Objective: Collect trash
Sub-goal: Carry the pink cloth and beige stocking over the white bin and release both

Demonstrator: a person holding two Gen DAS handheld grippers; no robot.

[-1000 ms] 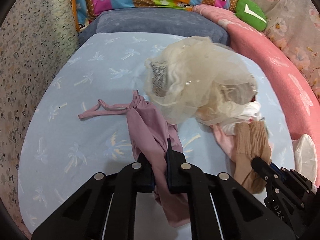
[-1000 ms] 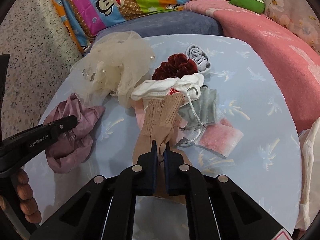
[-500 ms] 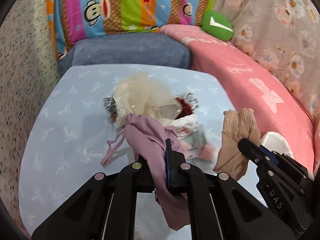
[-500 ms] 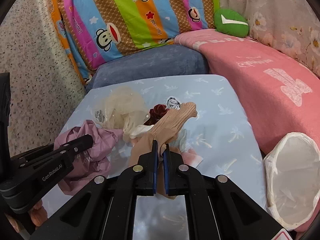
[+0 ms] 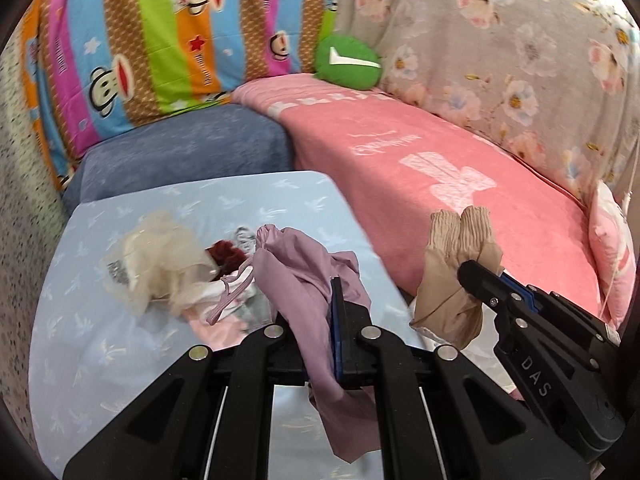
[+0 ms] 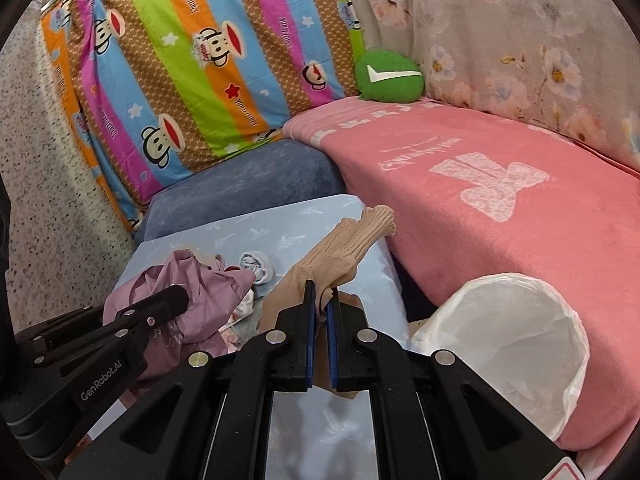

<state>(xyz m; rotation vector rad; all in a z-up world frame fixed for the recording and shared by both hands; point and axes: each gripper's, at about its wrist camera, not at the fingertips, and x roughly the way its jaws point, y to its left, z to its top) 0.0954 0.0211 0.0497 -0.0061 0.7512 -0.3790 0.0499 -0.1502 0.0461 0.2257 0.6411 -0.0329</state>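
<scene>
My left gripper is shut on a mauve cloth that hangs lifted above the light-blue table; its drawstring dangles to the left. My right gripper is shut on a beige stocking, held up in the air. In the left wrist view the right gripper shows with the stocking at the right. In the right wrist view the left gripper and the mauve cloth sit at lower left. A white bin bag stands open at the table's right side.
A heap stays on the table: cream tulle, a dark red scrunchie, a grey-white rosette and pale cloths. A pink sofa blanket, blue cushion, striped monkey pillow and green cushion surround it.
Both grippers rose and pulled back from the table, carrying the mauve cloth and the stocking clear of the heap. The views swung right; the white bin bag came into the right wrist view.
</scene>
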